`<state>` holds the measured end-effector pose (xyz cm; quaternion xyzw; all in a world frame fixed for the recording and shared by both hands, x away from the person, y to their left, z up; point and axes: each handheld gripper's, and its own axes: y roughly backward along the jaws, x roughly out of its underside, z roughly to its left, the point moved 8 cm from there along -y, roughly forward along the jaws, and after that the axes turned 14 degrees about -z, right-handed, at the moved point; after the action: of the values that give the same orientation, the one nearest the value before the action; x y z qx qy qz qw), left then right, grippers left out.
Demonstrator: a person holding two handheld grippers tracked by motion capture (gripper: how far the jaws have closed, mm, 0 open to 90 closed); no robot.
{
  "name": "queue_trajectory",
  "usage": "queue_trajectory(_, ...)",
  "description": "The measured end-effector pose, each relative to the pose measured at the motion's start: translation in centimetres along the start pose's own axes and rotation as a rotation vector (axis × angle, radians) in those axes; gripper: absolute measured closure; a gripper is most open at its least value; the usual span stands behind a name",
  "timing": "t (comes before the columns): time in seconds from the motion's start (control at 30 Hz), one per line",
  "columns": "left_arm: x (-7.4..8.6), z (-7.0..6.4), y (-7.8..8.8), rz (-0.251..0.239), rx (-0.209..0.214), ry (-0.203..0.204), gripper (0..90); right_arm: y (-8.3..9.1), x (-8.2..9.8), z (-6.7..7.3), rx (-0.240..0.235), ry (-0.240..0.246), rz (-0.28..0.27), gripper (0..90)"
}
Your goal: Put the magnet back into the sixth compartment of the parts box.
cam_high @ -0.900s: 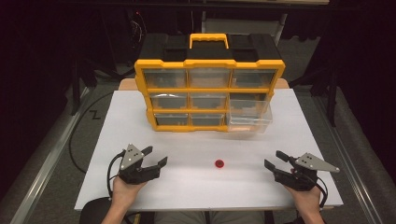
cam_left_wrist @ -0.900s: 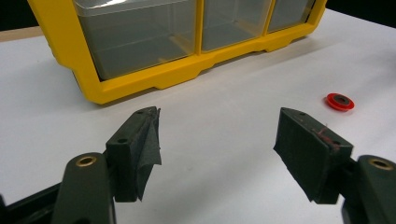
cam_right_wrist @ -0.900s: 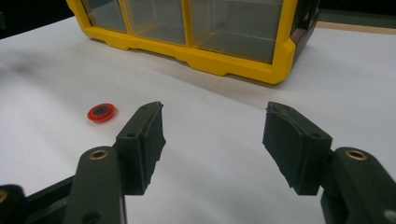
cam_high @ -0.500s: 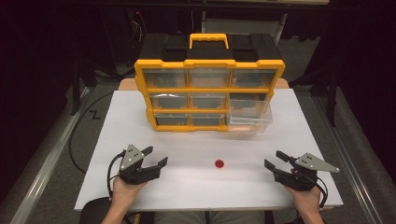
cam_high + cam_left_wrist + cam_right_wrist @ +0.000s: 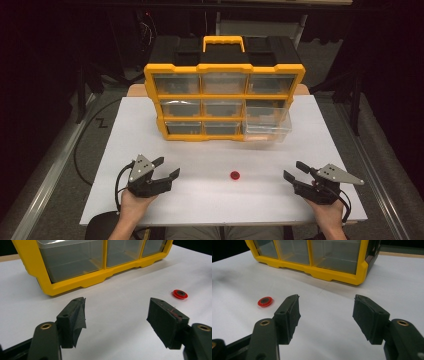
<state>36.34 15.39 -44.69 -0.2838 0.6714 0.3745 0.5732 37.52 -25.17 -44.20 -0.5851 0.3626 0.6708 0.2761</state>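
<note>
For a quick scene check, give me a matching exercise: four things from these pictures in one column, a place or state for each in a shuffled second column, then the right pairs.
Things:
1. red ring
2. bottom right drawer
3. left gripper
4. yellow handle

Places or states:
A. pulled partway out of the organizer
B. lying flat on the white table between the two grippers
C. on top of the organizer
D. jaws apart, nothing between them, near the table's front edge

Pairs: 1-B, 2-A, 3-D, 4-C
</note>
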Motion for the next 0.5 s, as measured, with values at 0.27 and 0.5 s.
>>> queue_trajectory(0.27, -0.01, -0.06, 0.01, -0.001, 0.001, -0.003, 30.4, -0.03, -0.03, 0.16, -0.005, -0.005, -0.001, 39.9)
queue_trajectory(0.5, 0.0, -0.06, 0.0, -0.001, 0.002, -0.002, 30.4, -0.1, -0.14, 0.34, -0.011, -0.005, -0.003, 39.9)
